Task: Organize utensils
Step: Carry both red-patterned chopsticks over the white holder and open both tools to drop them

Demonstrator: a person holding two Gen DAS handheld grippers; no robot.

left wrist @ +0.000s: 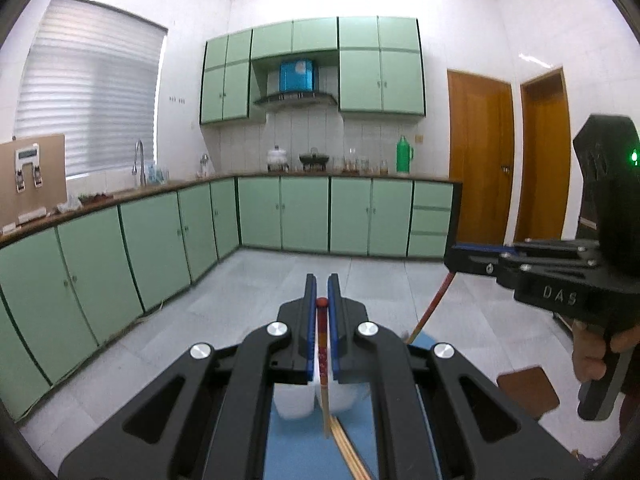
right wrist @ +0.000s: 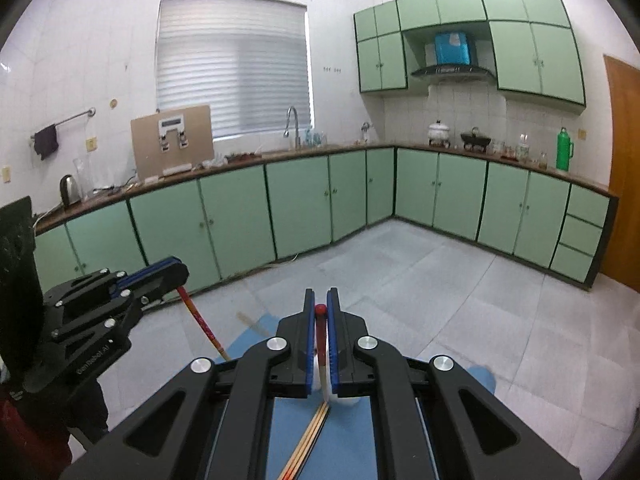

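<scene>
My left gripper [left wrist: 322, 286] is shut on a red-topped chopstick [left wrist: 322, 344], held upright above a white holder [left wrist: 294, 400] on a blue mat [left wrist: 296, 448]. My right gripper [right wrist: 321, 300] is shut on another red-topped chopstick [right wrist: 320, 332] that hangs down toward the white holder [right wrist: 344, 400]. Each gripper shows in the other's view: the right gripper [left wrist: 452, 256] with its chopstick [left wrist: 432, 308], the left gripper [right wrist: 180, 276] with its chopstick [right wrist: 204, 324]. Several loose wooden chopsticks [right wrist: 308, 440] lie on the blue mat [right wrist: 352, 440]; they also show in the left wrist view [left wrist: 348, 452].
Green base cabinets [right wrist: 300, 200] with a wooden counter run along the far walls, with a tap [right wrist: 292, 124], a kettle [right wrist: 70, 188] and a green flask [left wrist: 404, 156]. A grey tiled floor [left wrist: 280, 280] lies below. A brown stool top [left wrist: 528, 392] is at the right.
</scene>
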